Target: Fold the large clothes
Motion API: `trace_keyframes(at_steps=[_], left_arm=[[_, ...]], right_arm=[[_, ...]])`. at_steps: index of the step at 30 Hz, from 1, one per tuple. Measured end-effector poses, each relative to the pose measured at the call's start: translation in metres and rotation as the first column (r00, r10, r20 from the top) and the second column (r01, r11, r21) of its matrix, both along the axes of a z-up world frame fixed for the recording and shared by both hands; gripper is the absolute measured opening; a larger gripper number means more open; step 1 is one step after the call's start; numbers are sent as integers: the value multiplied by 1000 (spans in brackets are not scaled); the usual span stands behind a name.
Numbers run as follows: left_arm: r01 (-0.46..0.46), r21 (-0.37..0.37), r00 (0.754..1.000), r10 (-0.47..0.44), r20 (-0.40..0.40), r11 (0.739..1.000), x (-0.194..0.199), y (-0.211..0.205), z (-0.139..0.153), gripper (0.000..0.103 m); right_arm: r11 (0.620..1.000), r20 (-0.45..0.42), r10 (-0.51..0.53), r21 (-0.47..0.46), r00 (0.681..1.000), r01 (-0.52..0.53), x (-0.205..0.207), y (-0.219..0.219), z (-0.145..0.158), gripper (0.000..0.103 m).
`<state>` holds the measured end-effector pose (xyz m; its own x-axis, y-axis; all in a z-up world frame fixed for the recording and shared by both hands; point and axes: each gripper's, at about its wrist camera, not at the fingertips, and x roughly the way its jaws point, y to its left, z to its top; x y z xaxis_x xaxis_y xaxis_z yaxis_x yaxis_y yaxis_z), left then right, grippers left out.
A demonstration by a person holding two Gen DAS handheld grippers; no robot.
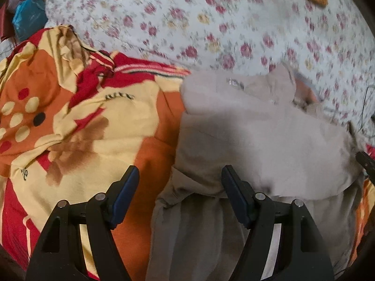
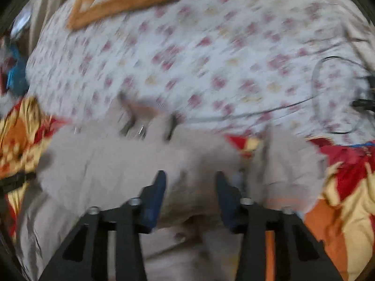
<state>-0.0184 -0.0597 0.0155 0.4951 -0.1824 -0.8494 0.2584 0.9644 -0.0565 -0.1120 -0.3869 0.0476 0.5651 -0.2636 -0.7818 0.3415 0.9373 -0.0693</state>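
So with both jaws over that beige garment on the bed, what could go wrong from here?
1. The right gripper has beige garment bunched between its jaws; it may pinch several layers and drag the fold crooked.
2. The left gripper straddles the garment's edge over the orange patterned blanket, so closing there could catch the blanket too.
3. A black cable lies on the floral sheet just beyond, and the garment could snag it.

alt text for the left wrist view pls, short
Open left tongs hang over the left edge of a beige garment, gripping nothing. The garment lies on an orange, red and yellow blanket, with a white floral sheet behind. The picture is somewhat blurred.
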Motion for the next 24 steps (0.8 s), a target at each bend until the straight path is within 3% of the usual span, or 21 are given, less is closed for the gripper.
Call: trace_keyframes(at_steps=[3,5,8,10,12,15,20,24], left_arm=[[11,35,1000,-11,-15,999,-1,-6,-10,72],[16,50,1000,-16,-11,999,-2,-10,-12,72],[21,71,1000,-22,20,997,-5,-13,-7,72],[20,56,999,-22,41,998,-9,-12,-1,72],[22,20,998,-23,53,1000,-11,-10,6,72],[31,-27,996,-29,85,999,-15,-6,18,72],[28,-43,997,-25,69,999,-13,-5,18,72],[11,-72,1000,-10,20,997,-9,-2,12,72]], right_arm=[[999,-70,-42,-1,997,42,11,-13,-34,35],[998,-66,-51,37,997,53,12,-22,-45,39],[997,-45,-36,70,998,39,5,-23,-29,41],[992,19,-38,119,999,35,-9,-28,-7,51],[990,74,-76,124,994,66,-27,-37,13,64],[983,90,-165,101,982,155,-52,-58,30,66],[915,91,-387,162,918,370,-91,-113,33,71],[868,87,-447,281,890,409,-97,-143,15,75]])
